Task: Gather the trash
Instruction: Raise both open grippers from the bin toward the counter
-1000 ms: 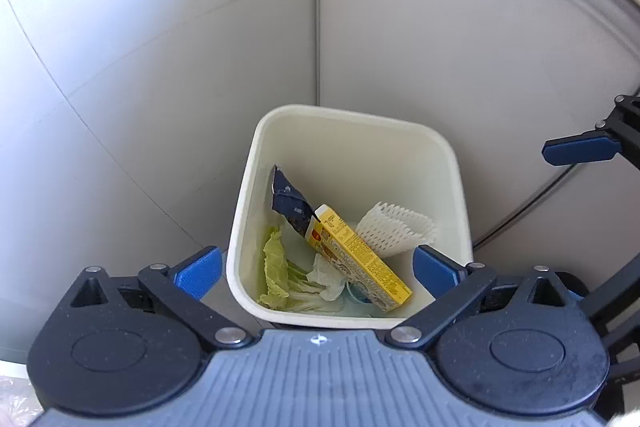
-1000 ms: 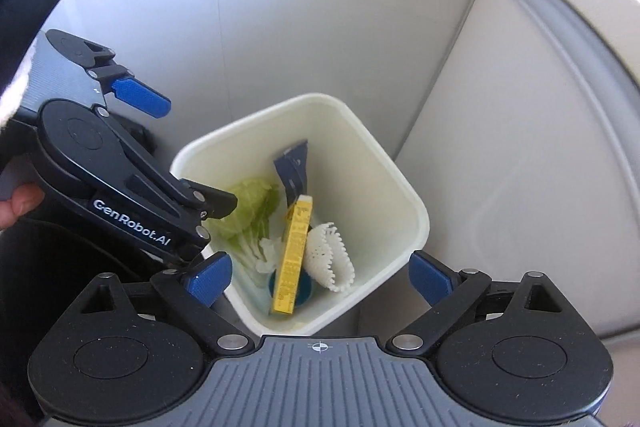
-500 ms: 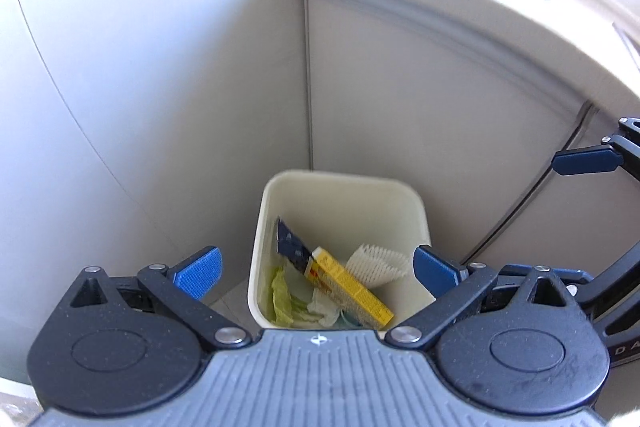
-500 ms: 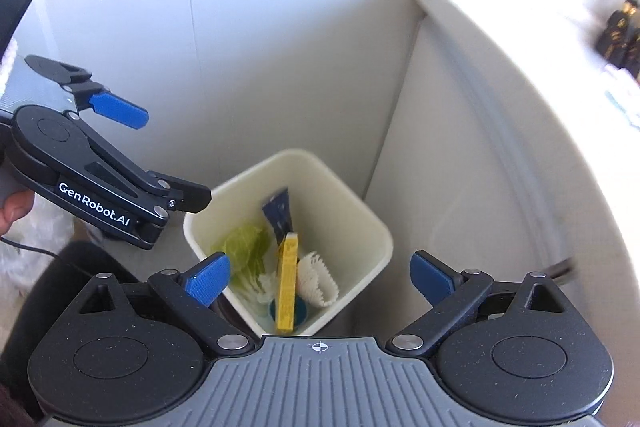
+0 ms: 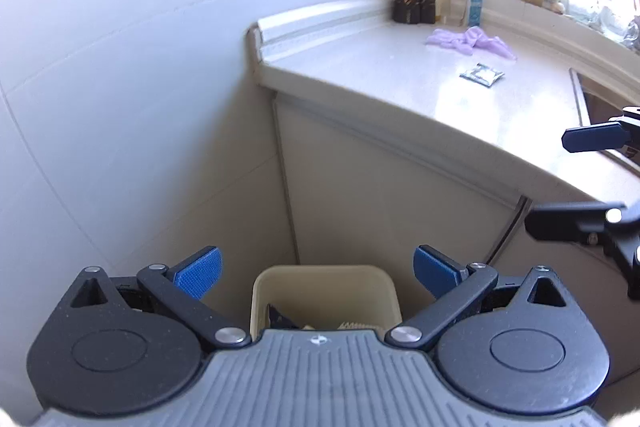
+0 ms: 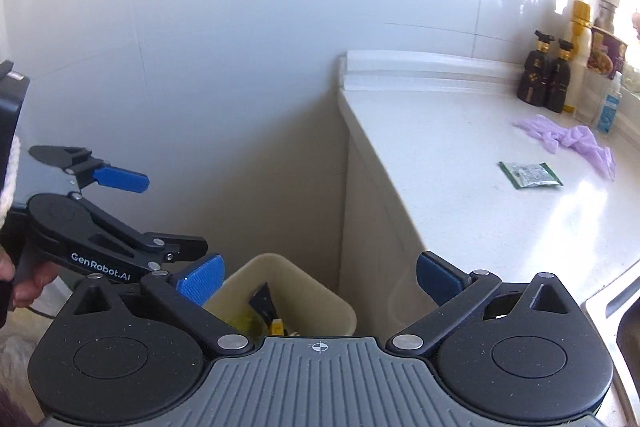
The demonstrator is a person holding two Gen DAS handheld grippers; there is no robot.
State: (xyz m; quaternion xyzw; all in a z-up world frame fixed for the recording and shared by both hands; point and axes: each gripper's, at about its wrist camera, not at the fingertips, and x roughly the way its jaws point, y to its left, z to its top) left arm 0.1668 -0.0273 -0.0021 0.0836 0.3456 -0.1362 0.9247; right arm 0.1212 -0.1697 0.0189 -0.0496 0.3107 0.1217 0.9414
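Both my grippers, left (image 5: 316, 265) & right (image 6: 320, 273), had fingers spread, empty; flat green packet (image 6: 530, 175) at 2 o'clock on desk (image 6: 460, 195) might slip the pinch.

Green packet (image 6: 530, 175) lies flat on counter; cream bin (image 5: 325, 291) holds trash.

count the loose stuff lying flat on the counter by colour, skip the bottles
purple: 1, the crumpled gloves
green: 1, the small packet
total: 2, both on the counter
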